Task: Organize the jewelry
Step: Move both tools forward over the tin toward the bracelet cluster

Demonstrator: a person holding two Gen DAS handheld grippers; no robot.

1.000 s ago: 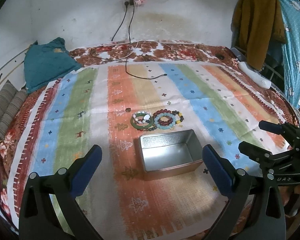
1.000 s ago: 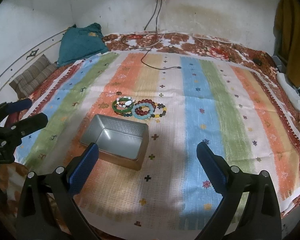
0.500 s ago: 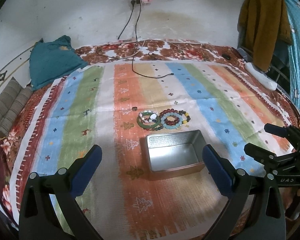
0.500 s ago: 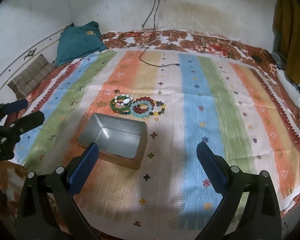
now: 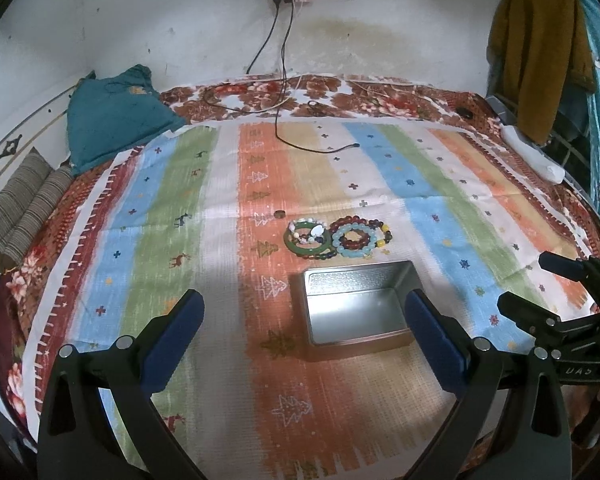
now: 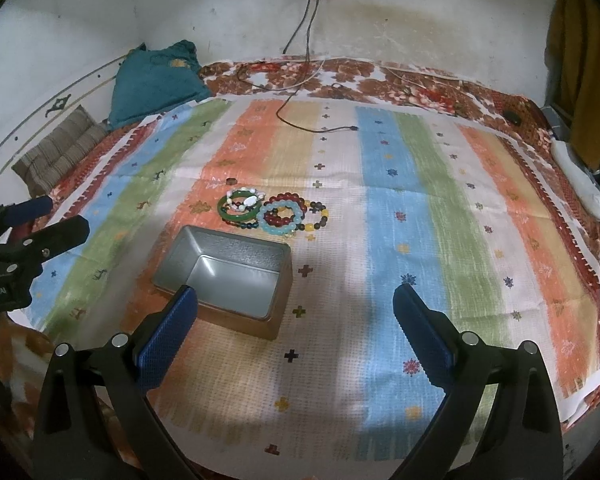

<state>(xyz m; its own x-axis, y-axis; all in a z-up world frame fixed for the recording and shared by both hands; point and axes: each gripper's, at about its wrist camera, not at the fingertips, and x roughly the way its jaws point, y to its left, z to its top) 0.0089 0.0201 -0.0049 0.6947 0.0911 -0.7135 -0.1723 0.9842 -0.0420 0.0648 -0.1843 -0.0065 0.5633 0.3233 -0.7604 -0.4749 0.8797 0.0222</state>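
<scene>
An empty silver metal tin (image 5: pixel 356 306) sits open on the striped cloth; it also shows in the right wrist view (image 6: pixel 228 276). Just behind it lies a cluster of bead bracelets: a green bangle with white beads (image 5: pixel 308 238) (image 6: pixel 240 208) and light-blue, dark-red and mixed bead bracelets (image 5: pixel 358 236) (image 6: pixel 290 214). My left gripper (image 5: pixel 304 320) is open and empty, held above the cloth in front of the tin. My right gripper (image 6: pixel 296 312) is open and empty, to the right of the tin. Each gripper shows in the other's view, the right one (image 5: pixel 556 286) and the left one (image 6: pixel 44 220).
A small dark round object (image 5: pixel 279 213) lies left of the bracelets. A black cable (image 5: pixel 300 140) trails from a wall socket onto the cloth. A teal cushion (image 5: pixel 112 116) and a striped cushion (image 5: pixel 20 208) lie at the far left. Clothes (image 5: pixel 540 52) hang at the right.
Both views have shifted slightly; the tin and bracelets sit a little further right in the left wrist view. Nothing on the cloth has moved. Both grippers stay open.
</scene>
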